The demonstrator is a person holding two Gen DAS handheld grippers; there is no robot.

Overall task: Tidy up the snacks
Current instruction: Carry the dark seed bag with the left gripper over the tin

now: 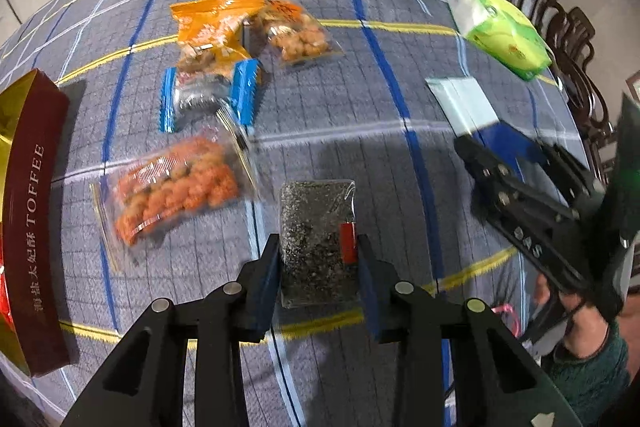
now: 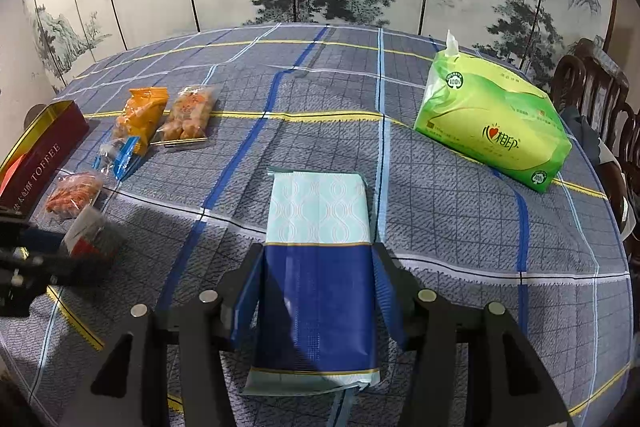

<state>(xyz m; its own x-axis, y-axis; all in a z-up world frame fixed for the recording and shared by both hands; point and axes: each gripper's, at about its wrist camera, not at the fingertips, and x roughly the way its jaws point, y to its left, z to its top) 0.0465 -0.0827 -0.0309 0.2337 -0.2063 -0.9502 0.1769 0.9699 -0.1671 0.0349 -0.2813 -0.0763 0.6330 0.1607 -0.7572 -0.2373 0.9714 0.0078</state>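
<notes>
My left gripper (image 1: 320,259) points down at the table, its blue pads pressed on both sides of a dark seed-bar packet (image 1: 316,219) with a red label. The same packet (image 2: 94,233) shows blurred at the left edge of the right wrist view. My right gripper (image 2: 318,267) is shut on a flat blue and mint-patterned packet (image 2: 318,203), which sticks out forward between the fingers. From the left wrist view the right gripper (image 1: 504,147) is on the right. A red and gold toffee box (image 1: 32,211) stands open at the far left.
Loose snacks lie beyond the left gripper: a bag of orange-red balls (image 1: 176,187), a blue-ended pack (image 1: 208,95), an orange bag (image 1: 216,23) and a clear bag of nuts (image 1: 300,35). A green tissue pack (image 2: 492,127) sits far right. Dark wooden chairs (image 2: 592,83) line the right edge.
</notes>
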